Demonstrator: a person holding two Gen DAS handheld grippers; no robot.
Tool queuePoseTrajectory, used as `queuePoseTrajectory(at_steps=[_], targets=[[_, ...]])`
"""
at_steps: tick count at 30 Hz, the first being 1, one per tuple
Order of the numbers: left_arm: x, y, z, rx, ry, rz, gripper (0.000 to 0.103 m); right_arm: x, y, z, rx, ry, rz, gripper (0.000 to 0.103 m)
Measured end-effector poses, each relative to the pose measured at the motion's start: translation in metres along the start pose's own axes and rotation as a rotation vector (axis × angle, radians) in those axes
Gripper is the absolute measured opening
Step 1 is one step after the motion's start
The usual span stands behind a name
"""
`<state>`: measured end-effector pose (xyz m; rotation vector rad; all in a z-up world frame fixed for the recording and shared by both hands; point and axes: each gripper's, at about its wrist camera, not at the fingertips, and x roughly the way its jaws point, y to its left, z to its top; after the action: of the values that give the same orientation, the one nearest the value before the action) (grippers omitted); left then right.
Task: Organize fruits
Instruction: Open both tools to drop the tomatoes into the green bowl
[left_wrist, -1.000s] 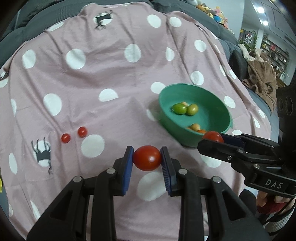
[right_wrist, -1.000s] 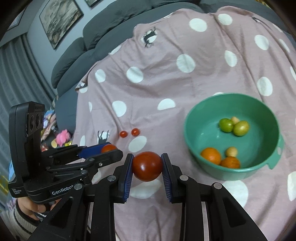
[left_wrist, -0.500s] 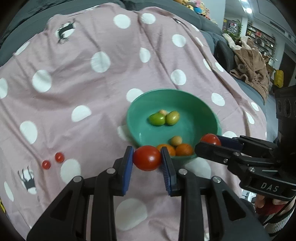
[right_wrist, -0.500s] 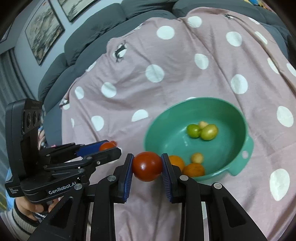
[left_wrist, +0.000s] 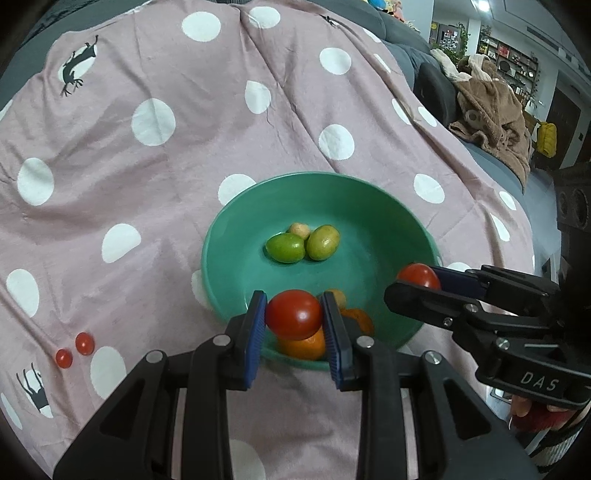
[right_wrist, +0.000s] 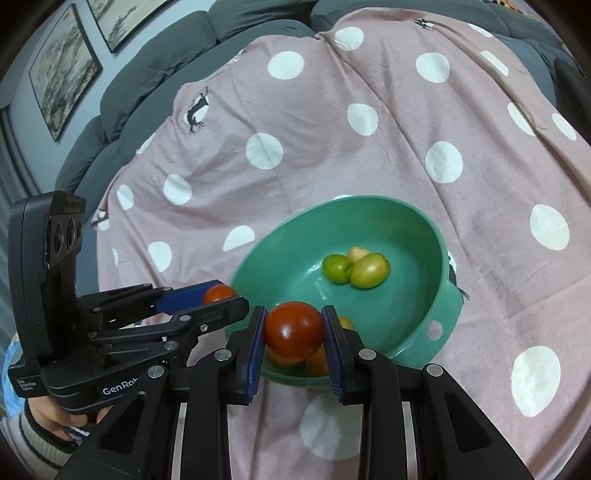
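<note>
My left gripper (left_wrist: 294, 315) is shut on a red tomato (left_wrist: 293, 314) and holds it over the near rim of the green bowl (left_wrist: 391, 206). My right gripper (right_wrist: 294, 328) is shut on another red tomato (right_wrist: 293, 328), also over the bowl's (right_wrist: 436, 236) near rim. Each gripper shows in the other's view, the right one (left_wrist: 419, 276) and the left one (right_wrist: 219, 293). The bowl holds two green fruits (left_wrist: 286, 247), a small yellow one (left_wrist: 299, 229) and oranges (left_wrist: 306, 343).
Two small cherry tomatoes (left_wrist: 84, 343) lie on the pink polka-dot cloth (left_wrist: 184, 147) left of the bowl. Grey sofa cushions (right_wrist: 147, 74) rise behind the cloth. A brown blanket (left_wrist: 491, 107) lies at the far right.
Both grippers have moved forward with their tomatoes, from in front of the bowl to over its near rim. The bowl now looks larger and closer.
</note>
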<state>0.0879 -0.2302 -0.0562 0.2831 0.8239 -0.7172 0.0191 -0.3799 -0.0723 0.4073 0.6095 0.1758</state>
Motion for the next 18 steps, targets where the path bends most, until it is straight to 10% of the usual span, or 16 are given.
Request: queuePoseTrajectory(at_steps=[11,18], targets=[[0.022,0.003,0.0,-0.002,0.027,0.01,0.03,0.021,-0.001,0.004,-0.05,0.043,-0.112,0.032],[0.015,0.011,0.0,-0.023,0.01,0.027,0.057,0.018,-0.001,0.004,-0.045,0.042,-0.154,0.045]])
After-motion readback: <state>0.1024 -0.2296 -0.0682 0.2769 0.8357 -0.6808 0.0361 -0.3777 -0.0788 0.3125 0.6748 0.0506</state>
